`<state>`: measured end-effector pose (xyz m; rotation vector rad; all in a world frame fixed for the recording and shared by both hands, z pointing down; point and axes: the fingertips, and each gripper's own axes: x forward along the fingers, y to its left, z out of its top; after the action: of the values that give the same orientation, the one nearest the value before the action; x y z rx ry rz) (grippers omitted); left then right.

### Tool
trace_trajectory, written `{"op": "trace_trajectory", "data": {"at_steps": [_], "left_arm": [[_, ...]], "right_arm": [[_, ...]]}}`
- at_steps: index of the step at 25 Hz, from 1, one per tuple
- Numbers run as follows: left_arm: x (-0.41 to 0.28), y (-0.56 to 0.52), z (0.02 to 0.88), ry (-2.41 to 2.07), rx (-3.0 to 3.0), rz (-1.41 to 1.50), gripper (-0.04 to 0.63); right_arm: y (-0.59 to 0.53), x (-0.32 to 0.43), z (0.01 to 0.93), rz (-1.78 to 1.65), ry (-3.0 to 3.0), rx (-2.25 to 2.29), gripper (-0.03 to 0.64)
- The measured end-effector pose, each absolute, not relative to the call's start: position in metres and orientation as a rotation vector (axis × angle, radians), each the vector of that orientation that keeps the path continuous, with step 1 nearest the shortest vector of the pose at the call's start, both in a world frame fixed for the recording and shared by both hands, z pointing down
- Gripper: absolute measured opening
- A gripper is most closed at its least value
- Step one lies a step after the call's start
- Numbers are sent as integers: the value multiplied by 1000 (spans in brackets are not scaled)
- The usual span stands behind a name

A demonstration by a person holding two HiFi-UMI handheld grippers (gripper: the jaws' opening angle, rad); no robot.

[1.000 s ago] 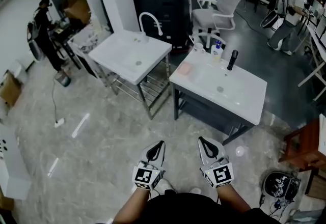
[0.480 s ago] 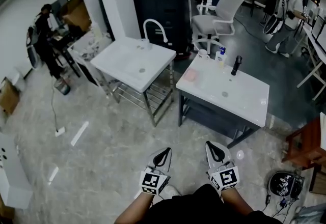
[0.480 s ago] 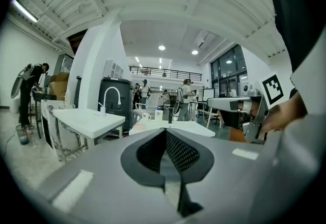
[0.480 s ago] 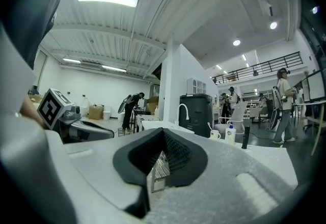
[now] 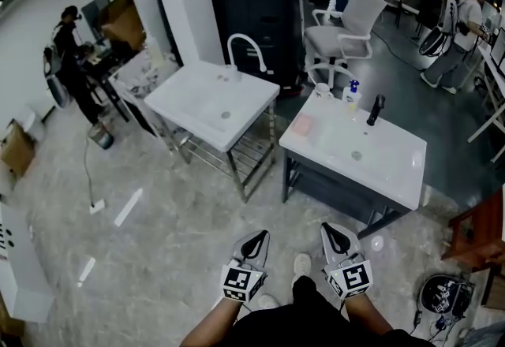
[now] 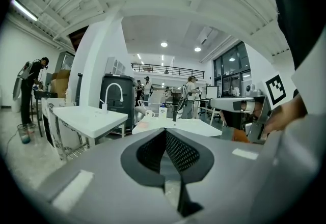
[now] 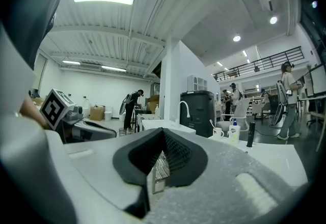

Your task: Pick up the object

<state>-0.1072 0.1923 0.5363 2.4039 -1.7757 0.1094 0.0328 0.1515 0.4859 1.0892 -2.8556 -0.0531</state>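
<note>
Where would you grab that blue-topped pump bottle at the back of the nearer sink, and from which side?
Probably grip the pump bottle by its white body, below the pump head, coming in level from the sink's front edge. It stands upright, with a white mug to one side and the black faucet to the other, so sideways approaches look cramped.
</note>
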Motion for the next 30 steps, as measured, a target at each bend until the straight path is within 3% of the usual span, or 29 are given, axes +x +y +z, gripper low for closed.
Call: {"op": "trace_trajectory", "data": {"at_steps": [17,30], "left_arm": [[-86,24,520,-1797,2421,199,18],[-84,-45,535,-1815,2334,190,18]], "right_arm": [[-17,60,477,-23,-2925,1080,3],[-91,72,485,-9,-2909,1045,3]]}}
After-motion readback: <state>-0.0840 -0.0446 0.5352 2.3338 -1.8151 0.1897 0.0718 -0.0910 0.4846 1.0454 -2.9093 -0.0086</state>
